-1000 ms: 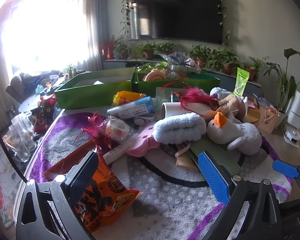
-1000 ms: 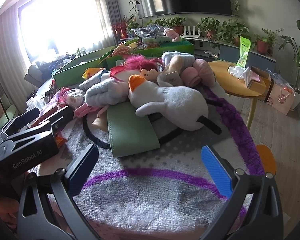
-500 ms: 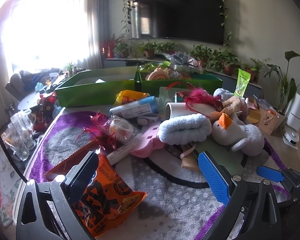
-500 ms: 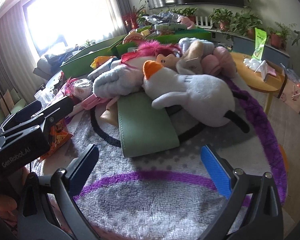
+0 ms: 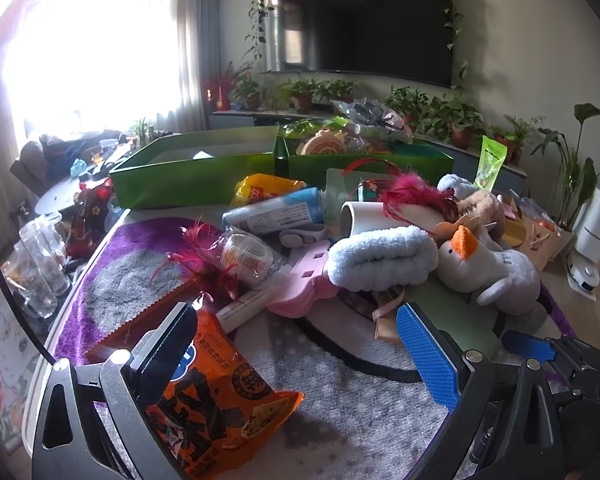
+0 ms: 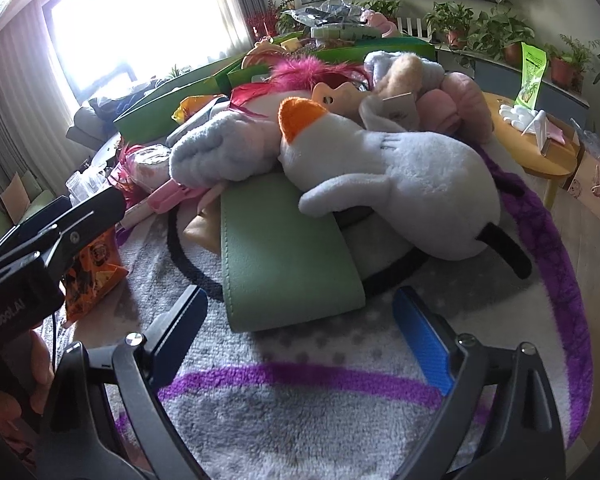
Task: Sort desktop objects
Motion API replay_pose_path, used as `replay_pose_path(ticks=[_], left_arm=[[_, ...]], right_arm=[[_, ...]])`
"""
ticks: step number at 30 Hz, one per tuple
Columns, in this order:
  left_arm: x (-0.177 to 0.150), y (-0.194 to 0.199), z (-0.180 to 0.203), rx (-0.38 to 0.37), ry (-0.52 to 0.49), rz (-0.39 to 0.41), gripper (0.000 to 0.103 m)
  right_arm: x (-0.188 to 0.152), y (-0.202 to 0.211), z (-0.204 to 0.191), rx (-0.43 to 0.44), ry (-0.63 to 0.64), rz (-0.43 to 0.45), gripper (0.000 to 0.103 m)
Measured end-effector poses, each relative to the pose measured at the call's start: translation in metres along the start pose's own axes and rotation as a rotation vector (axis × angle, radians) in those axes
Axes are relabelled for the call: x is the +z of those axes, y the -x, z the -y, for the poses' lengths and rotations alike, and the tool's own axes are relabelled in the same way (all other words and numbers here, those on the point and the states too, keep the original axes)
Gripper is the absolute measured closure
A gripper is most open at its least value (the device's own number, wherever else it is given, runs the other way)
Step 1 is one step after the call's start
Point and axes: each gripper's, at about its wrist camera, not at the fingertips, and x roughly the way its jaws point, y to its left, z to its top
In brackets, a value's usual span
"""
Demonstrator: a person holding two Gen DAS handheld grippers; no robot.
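1. The right gripper (image 6: 298, 328) is seen spread wide, nothing between its blue pads; its jaws have just been closing slightly, and it is aimed at the near end of the green pouch (image 6: 284, 256).
2. The green pouch is found flat on the grey and purple rug (image 6: 320, 412), its far end pinned under the white plush duck (image 6: 400, 176), with a pale blue fluffy roll (image 6: 220, 152) just beside the duck.
3. The pouch is judged light and semi-stiff, with a smooth, leather-like skin that may slip; a grip across its free near edge is favoured, since that edge is clear of the pile.
4. Drag from the duck's weight is to be expected when the pouch is drawn out, and the soft toys on top may be tumbled.
5. The left gripper (image 5: 296, 350) is seen open, hanging over an orange snack bag (image 5: 220, 404), whose upper corner lies under the dark left pad; whether it is touched cannot be told.
6. The bag is judged light, crinkly and crushable; a gentle pinch at its sealed edge is advised.
7. Two green boxes (image 5: 204, 168) are seen beyond the pile, probably the sorting places.
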Motion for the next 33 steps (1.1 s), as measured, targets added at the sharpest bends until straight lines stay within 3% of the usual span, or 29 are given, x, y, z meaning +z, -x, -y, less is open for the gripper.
replay_pose_path(ticks=[2,3,5,7,12,21,23,27,33], left_arm=[[0.000,0.000,-0.001,0.001,0.001,-0.001,0.003],[0.000,-0.001,0.000,0.002,0.002,-0.003,0.003],[0.001,-0.001,-0.001,-0.001,0.004,-0.005,0.003],[0.002,0.001,0.002,0.007,-0.005,-0.001,0.003],[0.002,0.008,0.007,0.016,-0.025,0.012,0.003],[-0.007,0.015,0.024,-0.024,-0.059,-0.038,0.003],[-0.011,0.017,0.032,-0.051,-0.076,-0.056,0.003],[-0.017,0.019,0.050,-0.098,-0.115,-0.080,0.003],[-0.023,0.017,0.073,-0.171,-0.148,-0.123,0.003]], right_arm=[[0.000,-0.001,0.000,-0.003,0.014,0.003,0.011],[0.001,-0.002,0.000,-0.014,0.028,0.000,0.022],[0.001,-0.001,0.000,0.015,0.052,-0.006,0.032],[0.000,0.002,0.001,0.021,0.070,-0.006,0.035],[-0.008,0.015,0.008,0.069,0.122,0.000,0.036],[-0.047,0.064,0.018,0.188,0.411,-0.003,0.035],[-0.052,0.073,0.025,0.169,0.455,-0.011,0.034],[-0.050,0.085,0.046,0.025,0.416,0.013,0.029],[-0.057,0.103,0.062,-0.021,0.302,0.033,0.023]])
